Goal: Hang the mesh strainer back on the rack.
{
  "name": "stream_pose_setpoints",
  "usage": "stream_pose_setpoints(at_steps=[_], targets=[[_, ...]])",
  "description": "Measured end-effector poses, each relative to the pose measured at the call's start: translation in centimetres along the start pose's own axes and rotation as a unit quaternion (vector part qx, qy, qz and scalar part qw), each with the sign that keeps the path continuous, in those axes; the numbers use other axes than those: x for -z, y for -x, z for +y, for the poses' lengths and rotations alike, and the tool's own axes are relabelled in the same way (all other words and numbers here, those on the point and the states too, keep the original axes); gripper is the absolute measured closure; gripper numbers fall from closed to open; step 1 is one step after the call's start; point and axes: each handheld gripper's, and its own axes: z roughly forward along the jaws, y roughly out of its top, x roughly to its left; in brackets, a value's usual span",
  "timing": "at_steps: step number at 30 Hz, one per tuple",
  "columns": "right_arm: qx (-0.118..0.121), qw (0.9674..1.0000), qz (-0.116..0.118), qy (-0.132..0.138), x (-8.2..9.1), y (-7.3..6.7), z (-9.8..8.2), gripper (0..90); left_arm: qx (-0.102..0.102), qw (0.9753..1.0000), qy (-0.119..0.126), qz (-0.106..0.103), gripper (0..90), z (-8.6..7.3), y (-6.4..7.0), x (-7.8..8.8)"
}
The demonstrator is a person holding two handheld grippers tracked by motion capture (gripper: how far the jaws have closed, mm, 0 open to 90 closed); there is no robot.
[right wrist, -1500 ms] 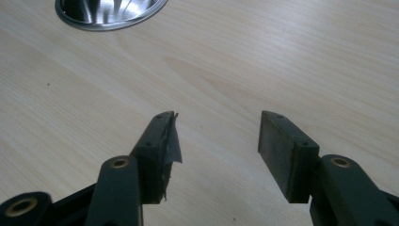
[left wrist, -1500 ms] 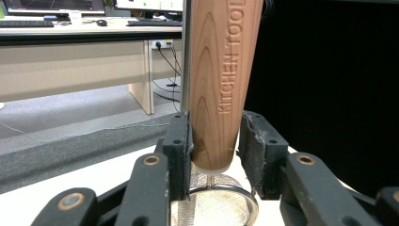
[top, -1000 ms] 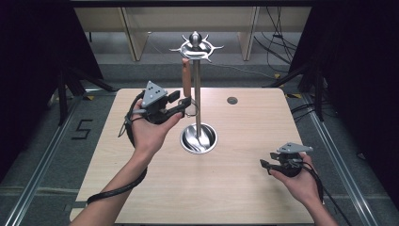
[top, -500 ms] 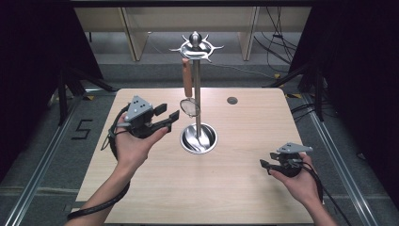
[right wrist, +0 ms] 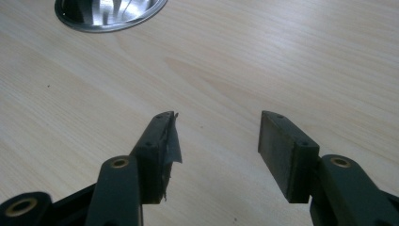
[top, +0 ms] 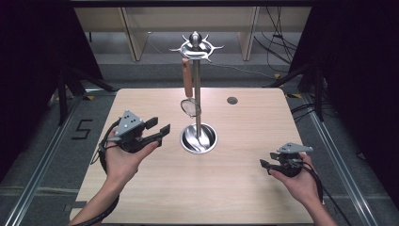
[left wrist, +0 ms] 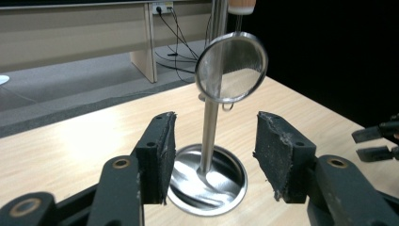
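A steel stand (top: 197,94) with a round dish base (top: 199,139) rises at the table's middle. From its top hooks hangs a small mesh strainer (top: 189,107) with a wooden handle (top: 187,77). In the left gripper view the strainer (left wrist: 231,67) hangs beside the pole (left wrist: 210,122), beyond my jaws. My left gripper (top: 158,129) is open and empty, left of the base. My right gripper (top: 264,164) is open, low over the table's front right, and holds nothing (right wrist: 216,136).
A small dark hole (top: 232,100) marks the tabletop at the back right. The stand's base (right wrist: 109,13) lies ahead of the right gripper. Wooden shelving stands behind the table, dark curtains at both sides, and cables trail on the floor.
My left gripper has drawn back from the hanging strainer, down and to the left, and now hovers left of the base. The right gripper has stayed put.
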Motion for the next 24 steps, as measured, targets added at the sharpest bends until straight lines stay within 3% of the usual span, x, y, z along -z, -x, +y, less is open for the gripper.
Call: stream_pose_setpoints(at_steps=[9,11,12,21,24], targets=[[0.006,1.0000,-0.005,0.004,-0.1,0.0,0.0,47.3,-0.006,0.9998,-0.015,0.007,46.7,-1.8,-0.6,1.2],[0.007,1.0000,-0.005,0.004,-0.1,0.0,0.1,47.4,0.001,0.9999,-0.009,0.006,46.6,-2.4,-0.6,1.3],[0.020,0.9998,-0.006,0.006,-0.2,0.3,0.1,47.4,0.000,0.9999,-0.014,0.007,46.5,-2.9,-0.7,1.6],[0.004,1.0000,-0.007,0.003,-0.1,0.0,0.1,47.3,0.004,0.9997,-0.024,0.006,45.2,-4.9,-1.0,2.2],[0.021,0.9997,-0.008,0.010,-0.2,0.3,0.0,47.3,0.008,0.9996,-0.027,0.005,45.1,-5.8,-1.3,2.4]])
